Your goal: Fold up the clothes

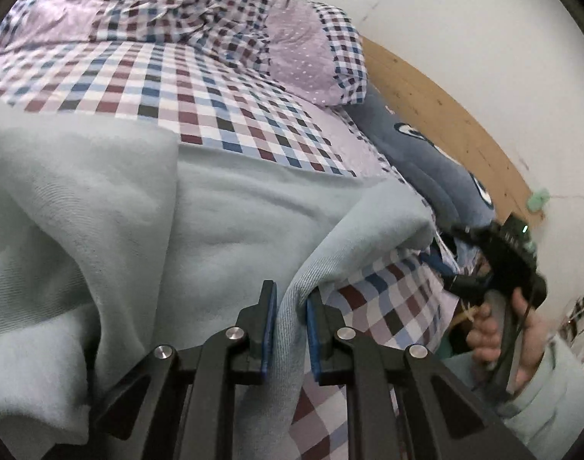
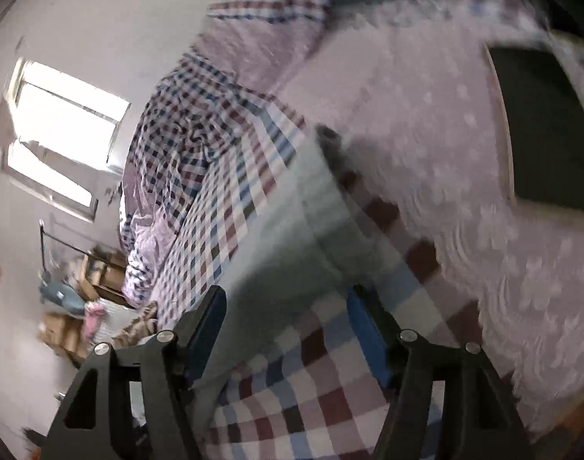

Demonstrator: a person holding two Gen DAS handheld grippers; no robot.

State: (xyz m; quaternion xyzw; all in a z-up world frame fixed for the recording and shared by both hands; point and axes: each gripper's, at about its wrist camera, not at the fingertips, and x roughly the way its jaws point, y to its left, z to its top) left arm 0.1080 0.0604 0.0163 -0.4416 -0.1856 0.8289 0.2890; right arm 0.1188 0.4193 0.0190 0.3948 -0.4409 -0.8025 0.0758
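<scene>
In the left wrist view, the left hand-held gripper [image 1: 291, 299] is pinching a ridge of the pale blue sweatshirt [image 1: 138, 207]. Its two blue pads [image 1: 268, 326] squeeze the cloth from both sides. The sweatshirt is soft and rumpled, and it lies on the bed over a checked sheet [image 1: 169, 88] with red, blue and white squares. One big fold of it sits on the left, and a rounded corner reaches out to the right. Past it, at the head of the bed, there is a pillow [image 1: 303, 57] with a purple dotted middle and a checked edge. A dark blue plush toy [image 1: 426, 153] lies beside the pillow, next to a wooden board [image 1: 445, 115] by the white wall. On the right, a hand [image 1: 499, 329] in a pale sleeve holds the black handle of the other tool.

In the right wrist view, the picture is blurry. The right hand-held gripper [image 2: 286, 299] has its two fingers spread wide apart, and nothing is between them. It sits just above the bed, with the sweatshirt's [image 2: 276, 237] edge and the checked sheet [image 2: 230, 199] in front of it. A fuzzy pink blanket with white dots [image 2: 464, 191] is on the right. A bright window [image 2: 62, 130] is on the far wall, and some cardboard boxes [image 2: 100, 272] are on the floor under it.
</scene>
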